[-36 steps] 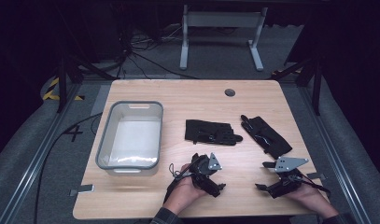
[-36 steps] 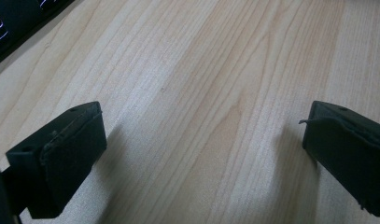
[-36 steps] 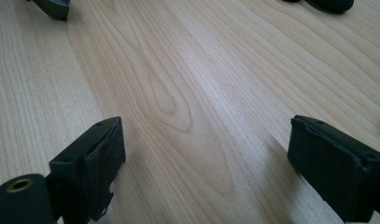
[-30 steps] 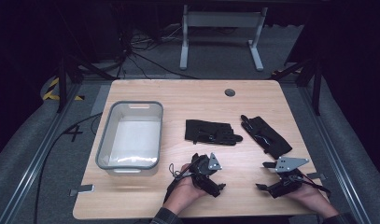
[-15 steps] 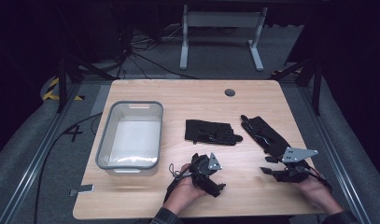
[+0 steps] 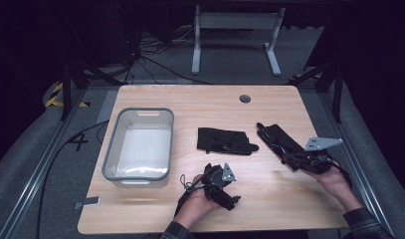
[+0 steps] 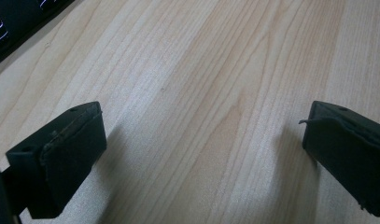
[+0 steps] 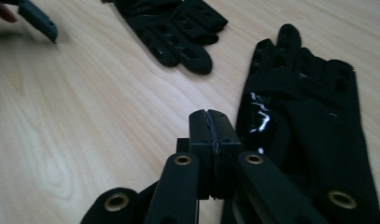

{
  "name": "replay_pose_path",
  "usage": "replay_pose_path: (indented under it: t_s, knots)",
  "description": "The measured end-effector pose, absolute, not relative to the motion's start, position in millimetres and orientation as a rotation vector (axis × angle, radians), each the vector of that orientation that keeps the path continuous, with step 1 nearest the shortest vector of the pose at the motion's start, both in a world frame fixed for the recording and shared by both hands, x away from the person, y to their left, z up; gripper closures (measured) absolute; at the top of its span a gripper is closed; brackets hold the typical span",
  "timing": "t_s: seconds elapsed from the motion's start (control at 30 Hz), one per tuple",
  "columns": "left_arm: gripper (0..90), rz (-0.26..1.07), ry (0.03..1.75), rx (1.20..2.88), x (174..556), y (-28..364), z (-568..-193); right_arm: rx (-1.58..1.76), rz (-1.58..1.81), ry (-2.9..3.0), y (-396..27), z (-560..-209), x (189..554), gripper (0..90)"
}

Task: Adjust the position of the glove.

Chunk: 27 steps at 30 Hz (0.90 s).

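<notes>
Black right tongs (image 8: 211,135) pressed closed, seemingly empty, beside glove (image 8: 309,121); left tongs (image 7: 201,149) open.

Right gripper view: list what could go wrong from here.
The right gripper has just closed its jaws pad to pad with nothing between them, beside the near glove; a grab now would likely just push the glove. The glove lies flat on the table, so the jaws may scrape wood. The left gripper hovers open, away from the far glove.
</notes>
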<state>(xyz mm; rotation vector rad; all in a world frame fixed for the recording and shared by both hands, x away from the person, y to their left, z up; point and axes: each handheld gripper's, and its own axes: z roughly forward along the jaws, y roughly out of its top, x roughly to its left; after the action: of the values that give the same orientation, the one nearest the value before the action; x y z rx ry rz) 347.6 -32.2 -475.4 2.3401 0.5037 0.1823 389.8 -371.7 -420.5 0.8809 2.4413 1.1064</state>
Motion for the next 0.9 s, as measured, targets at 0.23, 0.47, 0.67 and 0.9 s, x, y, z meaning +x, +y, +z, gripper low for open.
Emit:
replay_pose_path:
  t_s: [0.23,0.47,0.67,0.9]
  knots:
    - [0.0,0.182,0.504,2.340,348,-32,-475,0.911,1.083,2.427,-380,-421,413,89.8]
    - [0.0,0.182,0.504,2.340,348,-32,-475,0.957,1.046,2.417,-390,-426,432,89.8]
    - [0.0,0.182,0.504,2.340,348,-32,-475,0.994,1.000,2.438,-397,-436,445,89.8]
    - [0.0,0.182,0.504,2.340,348,-32,-475,1.008,0.976,2.467,-396,-445,452,89.9]
